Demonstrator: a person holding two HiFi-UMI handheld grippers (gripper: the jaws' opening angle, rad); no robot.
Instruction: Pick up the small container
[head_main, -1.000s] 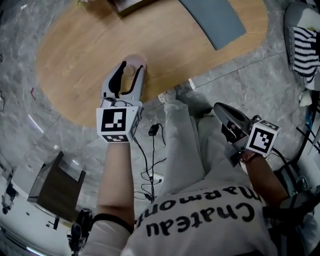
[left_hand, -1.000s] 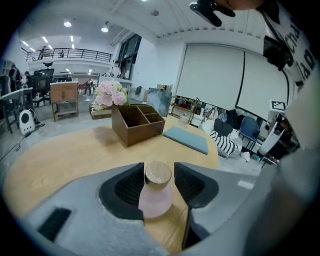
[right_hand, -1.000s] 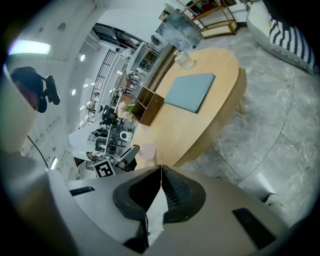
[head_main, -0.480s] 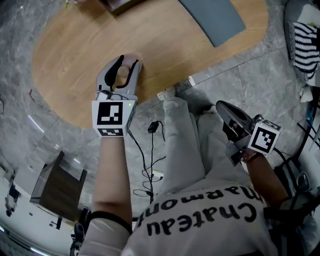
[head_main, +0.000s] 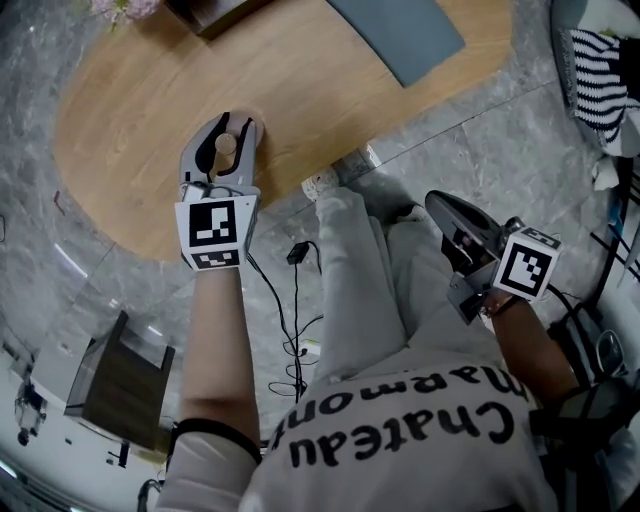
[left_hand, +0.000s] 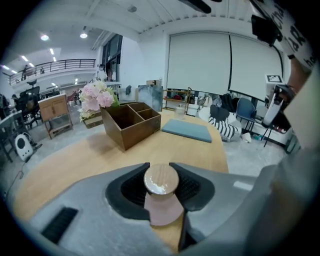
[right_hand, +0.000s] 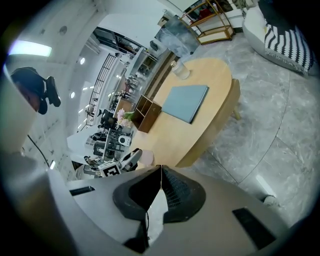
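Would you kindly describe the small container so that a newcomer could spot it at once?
Find the oval wooden table; at its near edge the jaws of the left gripper have just been closing around the container. It is a small pink pot with a round wooden lid, far smaller than the box, mat and flowers farther across the table.

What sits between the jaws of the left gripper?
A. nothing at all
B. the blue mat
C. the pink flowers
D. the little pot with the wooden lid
D: the left gripper has just been closing its jaws, and the little pot stands between them, with the pads against its wooden lid on both sides.
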